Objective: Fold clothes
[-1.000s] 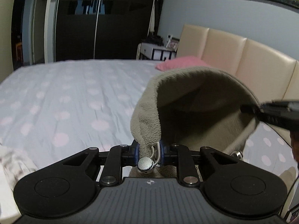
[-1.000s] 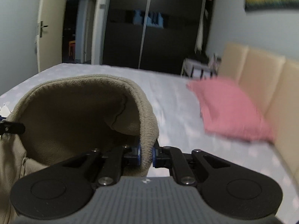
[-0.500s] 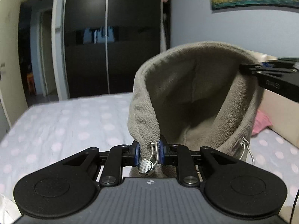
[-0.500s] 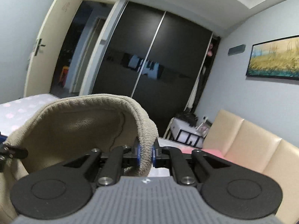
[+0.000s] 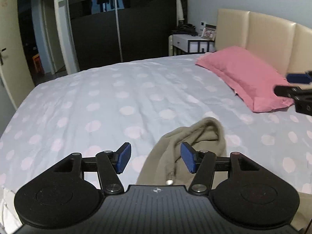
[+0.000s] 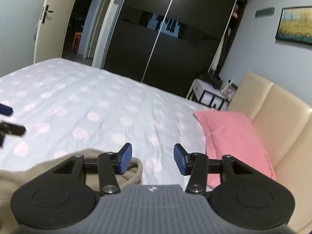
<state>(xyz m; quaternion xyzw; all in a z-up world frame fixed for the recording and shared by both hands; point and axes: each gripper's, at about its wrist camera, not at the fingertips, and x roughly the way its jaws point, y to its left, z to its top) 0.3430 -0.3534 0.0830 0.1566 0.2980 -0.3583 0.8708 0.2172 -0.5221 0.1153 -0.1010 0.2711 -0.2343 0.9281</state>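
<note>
While both jaw pairs are opening, empty, the beige fleece hooded garment [image 5: 195,142] lies just below the left gripper [image 5: 155,159], beneath and left of the right gripper [image 6: 153,160].

Site: home bedroom | Evidence: bed [image 5: 120,101] in polka-dot sheet, centre; pink pillow [image 5: 243,76] and padded headboard [image 5: 269,37], right; dark sliding wardrobe [image 6: 171,44], top; nightstand [image 5: 191,42], upper right.

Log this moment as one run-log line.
left tool: opening, empty | right tool: opening, empty | beige hoodie: lying on bed
</note>
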